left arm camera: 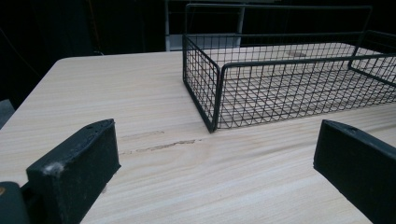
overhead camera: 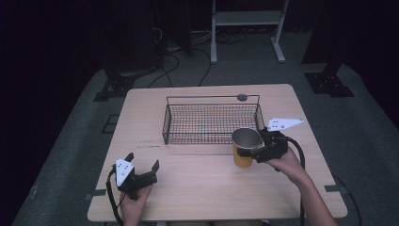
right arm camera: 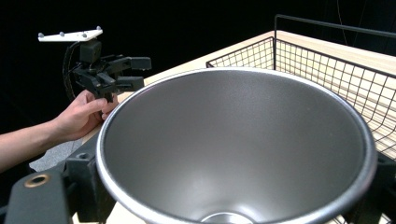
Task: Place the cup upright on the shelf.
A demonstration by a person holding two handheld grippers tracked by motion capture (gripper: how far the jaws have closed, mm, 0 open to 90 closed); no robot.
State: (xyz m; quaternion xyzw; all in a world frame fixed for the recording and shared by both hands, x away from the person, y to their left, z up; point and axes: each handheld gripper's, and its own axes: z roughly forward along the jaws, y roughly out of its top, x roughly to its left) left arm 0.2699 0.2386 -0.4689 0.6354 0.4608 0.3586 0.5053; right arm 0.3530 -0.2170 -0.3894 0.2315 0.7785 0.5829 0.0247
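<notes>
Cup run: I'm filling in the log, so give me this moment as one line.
right gripper: shut on cup | cup: beside basket | left gripper: open, idle | basket: empty

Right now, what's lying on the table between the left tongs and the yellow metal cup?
Nothing: in the high view, only bare light wooden tabletop separates the open left tongs from the yellow metal cup, which the right tongs grip beside the black wire basket.
</notes>
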